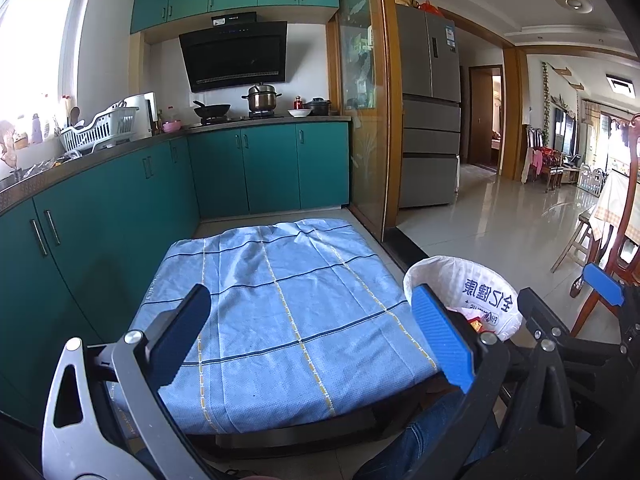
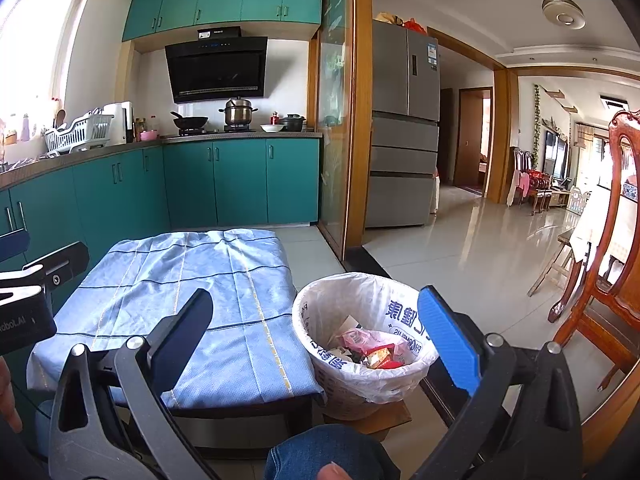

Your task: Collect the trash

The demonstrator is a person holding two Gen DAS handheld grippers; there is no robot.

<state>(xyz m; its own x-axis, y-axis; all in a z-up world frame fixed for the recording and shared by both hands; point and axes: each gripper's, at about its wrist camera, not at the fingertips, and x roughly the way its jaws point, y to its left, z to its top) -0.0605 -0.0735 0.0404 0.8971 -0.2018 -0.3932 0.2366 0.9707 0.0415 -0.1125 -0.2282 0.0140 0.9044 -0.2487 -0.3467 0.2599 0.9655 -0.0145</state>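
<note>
i use the low table with its blue checked cloth as my landmark. left of it runs the row of teal cabinets, close along its edge. my left gripper hangs over the table's near edge, fingers spread wide with nothing between them; under it the cloth shows only creases. just right of the table, touching its near right corner, stands the trash basket, upright, mouth facing up, lined with a white printed bag. wrappers in red, pink and yellow lie heaped inside, no single direction to them that i can tell. my right gripper is over the seam between table and basket, fingers wide apart and holding nothing. further right of the table a wooden chair stands on the tiled floor, apart from the basket.
</note>
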